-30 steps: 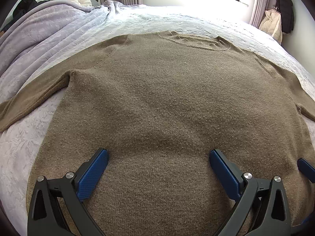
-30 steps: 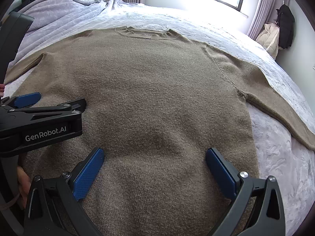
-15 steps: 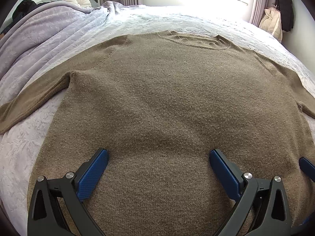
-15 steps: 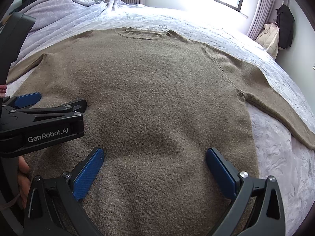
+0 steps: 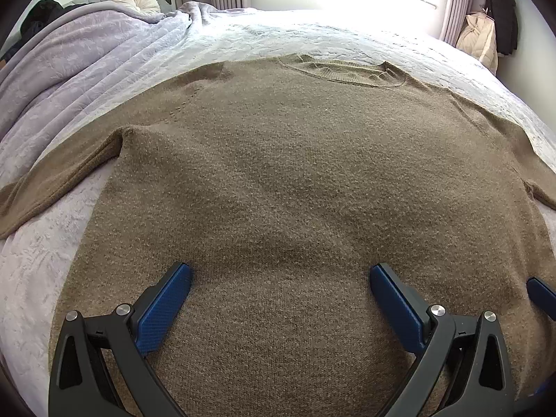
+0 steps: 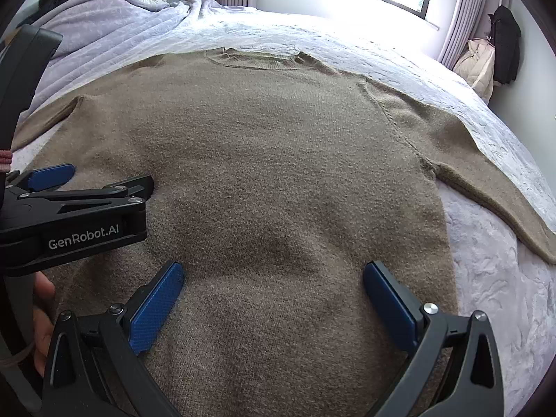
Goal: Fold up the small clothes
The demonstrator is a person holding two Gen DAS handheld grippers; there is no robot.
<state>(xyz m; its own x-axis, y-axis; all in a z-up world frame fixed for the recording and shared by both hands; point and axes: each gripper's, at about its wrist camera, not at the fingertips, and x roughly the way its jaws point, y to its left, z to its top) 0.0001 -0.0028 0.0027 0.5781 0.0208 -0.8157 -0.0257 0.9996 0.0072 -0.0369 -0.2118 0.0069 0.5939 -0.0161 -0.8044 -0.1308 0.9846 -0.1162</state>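
I have the brown knitted wool sweater point(image 5: 295, 180) spread flat on the pale quilted bed point(image 5: 347, 38), neck toward twelve o'clock, hem at six under both tools, long axis running six to twelve. My left tool point(image 5: 279, 299) hangs released over the hem, fingers wide apart, gripping nothing; my right tool point(image 6: 272, 297) likewise. One sleeve point(image 5: 59, 184) trails toward nine, nearer my left; the other sleeve point(image 6: 486, 170) runs toward three, nearer my right. I judge a sleeve fold comes first.
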